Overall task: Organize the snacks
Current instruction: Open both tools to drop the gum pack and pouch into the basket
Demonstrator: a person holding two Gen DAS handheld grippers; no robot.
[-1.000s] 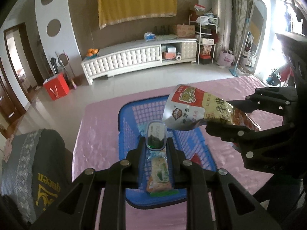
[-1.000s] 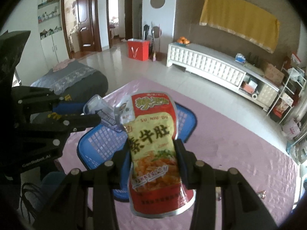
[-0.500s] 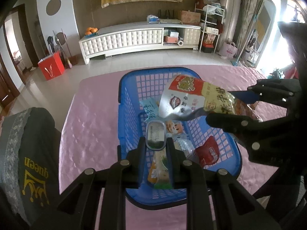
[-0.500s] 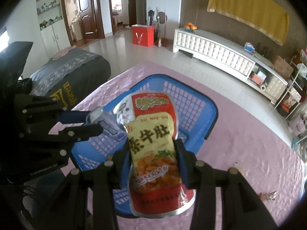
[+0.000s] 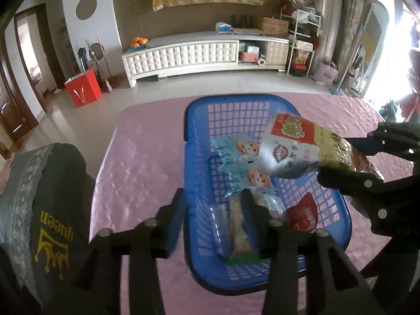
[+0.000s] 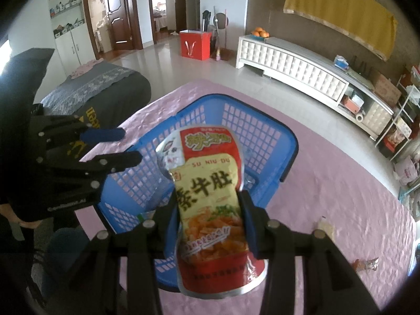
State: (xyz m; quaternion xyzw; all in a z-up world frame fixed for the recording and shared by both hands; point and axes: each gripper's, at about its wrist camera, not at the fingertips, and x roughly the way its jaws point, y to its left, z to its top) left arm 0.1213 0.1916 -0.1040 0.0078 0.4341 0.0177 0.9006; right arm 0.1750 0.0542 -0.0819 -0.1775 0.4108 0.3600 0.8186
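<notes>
Opening over the near end of the blue basket point(image 5: 189, 141), the left gripper point(image 5: 214, 207) has its jaws spreading with nothing pressed between them; a long clear-wrapped snack bar point(image 5: 240, 232) lies on the basket floor just below and between them, and whether it touches either jaw cannot be told. The right gripper point(image 6: 207, 210) has its jaws clamped on the sides of a red and yellow snack pouch point(image 6: 210, 183), held above the basket with its top pointing past the jaws toward the far wall of the basket.

Judging from this, the pouch is wide and glossy, so it could slide out early, or catch on the near rim and tip out onto the pink surface point(image 5: 136, 162) if let go too close to that rim. The two grippers sit near each other over one basket, and a sideways swing could knock them together.

Beyond the left jaws lie light blue packets point(image 5: 236, 155) and, to their right, a small red packet point(image 5: 305, 215). Bare mesh beyond those gives the most open room. Outside the rim the surface lies bare to the left of the left jaws, and a crumpled wrapper point(image 6: 366, 263) lies well to the right of the right jaws.
</notes>
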